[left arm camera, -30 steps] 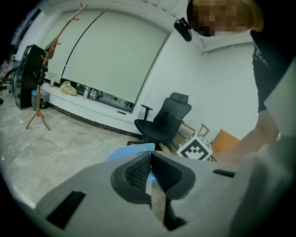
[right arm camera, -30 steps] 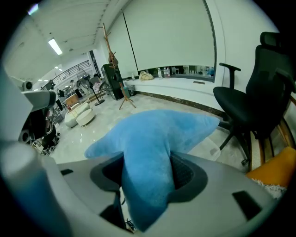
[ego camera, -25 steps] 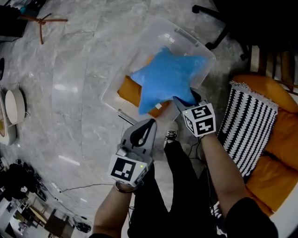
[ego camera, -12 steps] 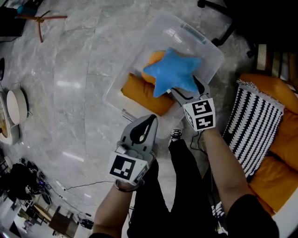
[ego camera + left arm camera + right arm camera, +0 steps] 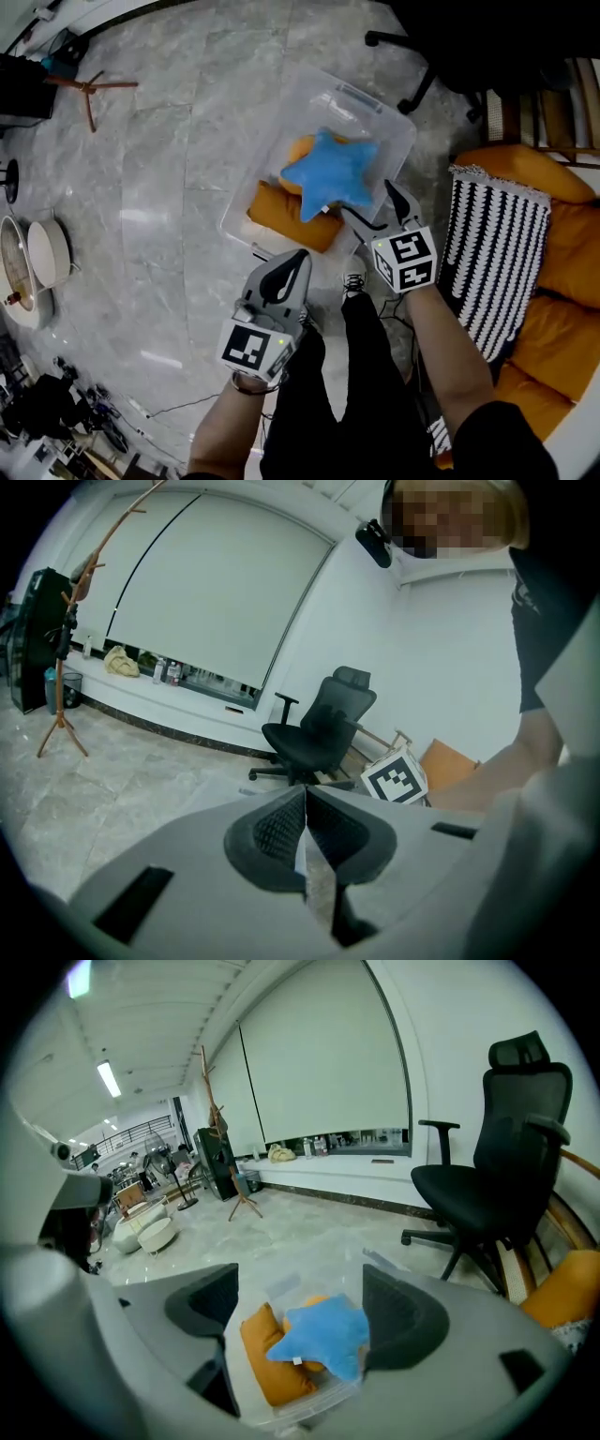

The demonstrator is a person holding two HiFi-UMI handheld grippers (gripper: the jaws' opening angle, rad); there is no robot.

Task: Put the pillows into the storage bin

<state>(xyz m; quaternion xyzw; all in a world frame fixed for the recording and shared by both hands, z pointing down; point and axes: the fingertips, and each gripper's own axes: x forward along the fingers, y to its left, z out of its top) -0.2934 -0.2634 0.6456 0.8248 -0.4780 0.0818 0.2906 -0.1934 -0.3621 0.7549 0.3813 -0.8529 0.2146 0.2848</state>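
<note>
Head view: high overhead, facing steeply down onto the floor, with the storage bin (image 5: 361,96) at mid-distance. Right gripper view: lower and nearer, tilted down at the same bin from its near side. Left gripper view: low, facing almost level across the room. All three views share the black office chair (image 5: 319,731).

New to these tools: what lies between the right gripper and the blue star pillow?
Only air. In the right gripper view the right gripper's fingers, just opened wider, hold nothing; the blue star pillow lies beyond in the storage bin.
</note>
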